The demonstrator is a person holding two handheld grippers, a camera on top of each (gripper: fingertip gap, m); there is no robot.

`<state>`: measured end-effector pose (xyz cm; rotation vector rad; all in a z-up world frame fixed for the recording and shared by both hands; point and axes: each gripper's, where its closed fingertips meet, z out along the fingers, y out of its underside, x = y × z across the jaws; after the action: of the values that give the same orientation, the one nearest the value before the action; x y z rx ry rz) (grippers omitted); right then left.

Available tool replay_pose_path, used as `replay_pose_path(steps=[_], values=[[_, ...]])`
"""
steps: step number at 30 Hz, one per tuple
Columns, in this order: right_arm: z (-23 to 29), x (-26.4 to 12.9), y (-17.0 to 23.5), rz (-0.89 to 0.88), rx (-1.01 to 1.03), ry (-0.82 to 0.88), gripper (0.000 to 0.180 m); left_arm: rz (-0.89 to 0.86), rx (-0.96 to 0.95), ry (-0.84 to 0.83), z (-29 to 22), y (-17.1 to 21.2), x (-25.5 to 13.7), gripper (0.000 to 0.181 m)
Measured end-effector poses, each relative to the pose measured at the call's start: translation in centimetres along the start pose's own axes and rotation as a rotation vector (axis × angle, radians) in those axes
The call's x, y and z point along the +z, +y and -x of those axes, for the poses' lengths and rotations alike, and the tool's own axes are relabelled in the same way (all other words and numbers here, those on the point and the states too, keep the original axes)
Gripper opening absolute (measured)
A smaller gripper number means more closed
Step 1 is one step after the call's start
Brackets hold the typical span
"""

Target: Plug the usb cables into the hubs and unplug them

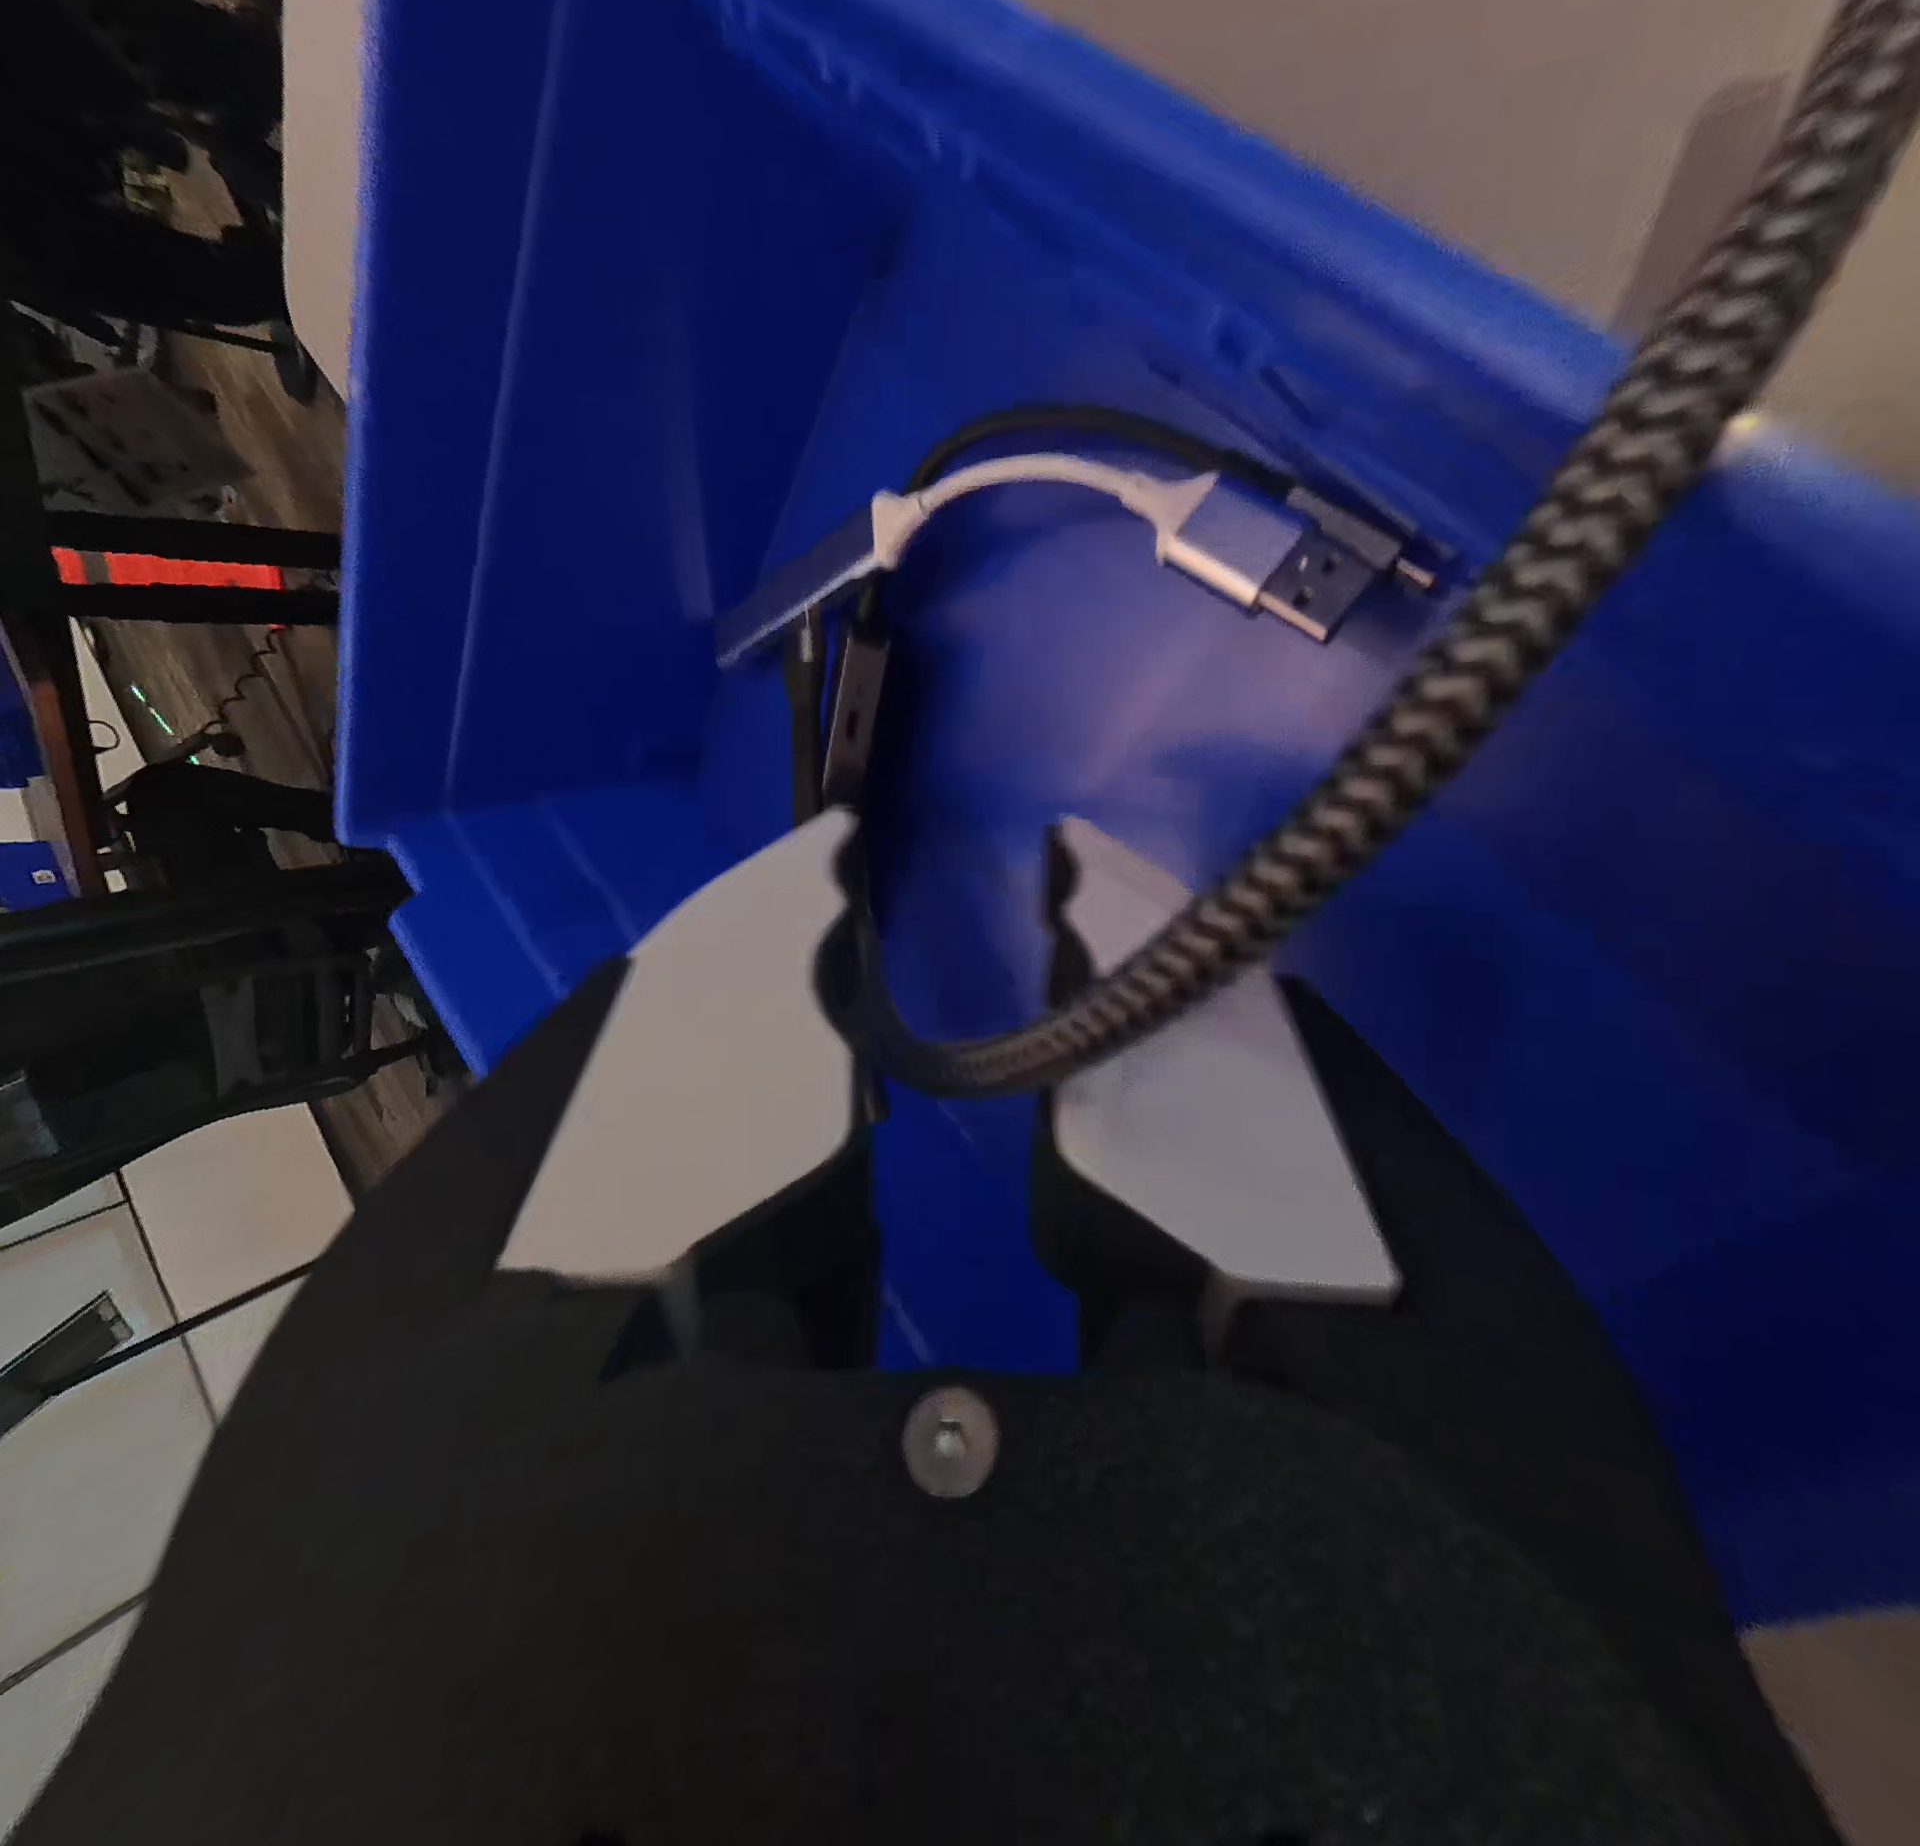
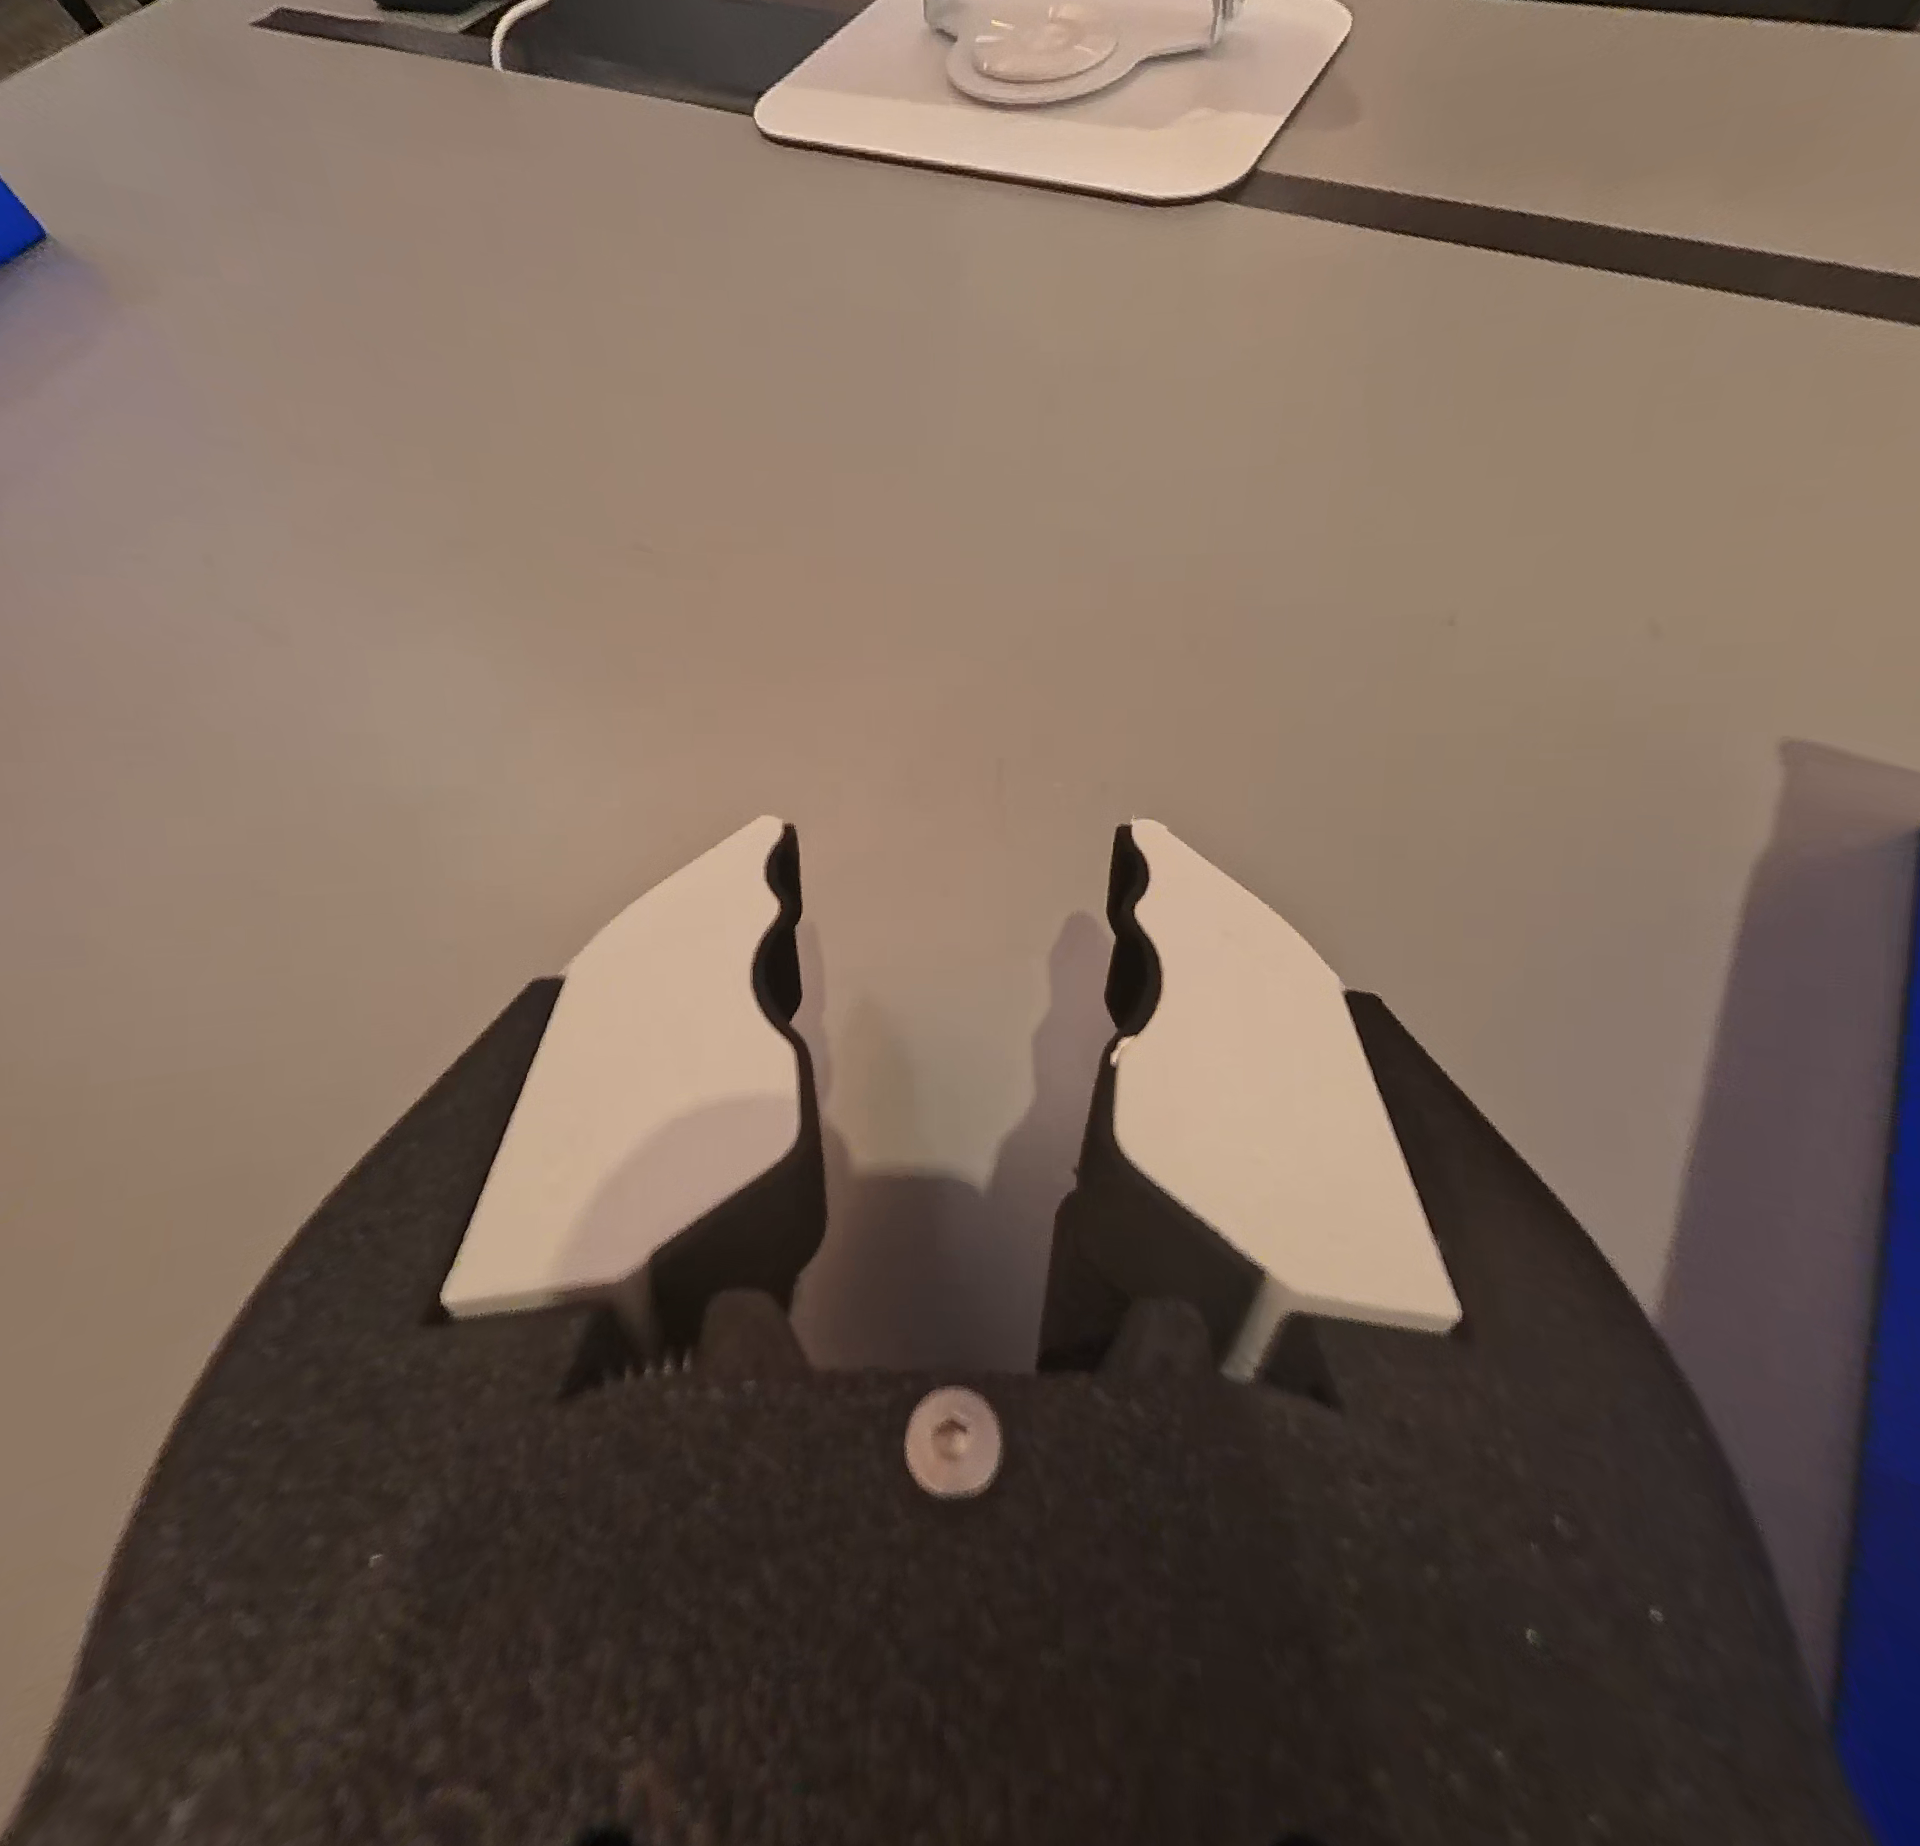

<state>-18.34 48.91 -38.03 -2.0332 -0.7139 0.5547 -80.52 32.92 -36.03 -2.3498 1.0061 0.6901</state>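
Blue walls of a bin (image 1: 644,362) filled the view past the left gripper (image 1: 951,840), whose jaws stood apart around a braided cable (image 1: 1538,570), not pinching it; silver usb plugs (image 1: 1236,549) lay just beyond the tips. To the right, the right gripper (image 2: 956,840) hung wide and empty over grey table (image 2: 935,466). I'd close lower, on a plug body rather than cord.

An office: a grey desk (image 2: 935,446) with a cable slot (image 2: 1558,233) and monitor stand base (image 2: 1226,123).
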Motion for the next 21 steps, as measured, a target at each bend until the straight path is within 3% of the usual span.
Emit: replay_pose_path(steps=[1,3,10,16,21], values=[[0.0,0.0,-0.1,-0.003,0.005,-0.002,0.055,-0.003,-0.007,-0.017,0.3,-0.3,0.0,0.009],[0.0,-0.1,-0.2,-0.01,0.011,-0.01,0.054,0.011,-0.039,-0.065,1.4,-0.3,-0.2,0.002],[0.5,-0.2,-0.2,-0.009,0.015,-0.036,0.053,-0.117,-0.4,-0.094,6.6,-0.8,-5.4,0.0],[1.0,-0.5,-0.6,-0.022,0.016,-0.06,0.053,-0.183,-0.434,-0.135,10.0,-2.7,-11.1,0.0],[1.0,-0.8,-0.9,-0.036,0.015,-0.061,0.053,-0.251,-0.486,-0.051,10.3,-5.3,-12.9,0.0]])
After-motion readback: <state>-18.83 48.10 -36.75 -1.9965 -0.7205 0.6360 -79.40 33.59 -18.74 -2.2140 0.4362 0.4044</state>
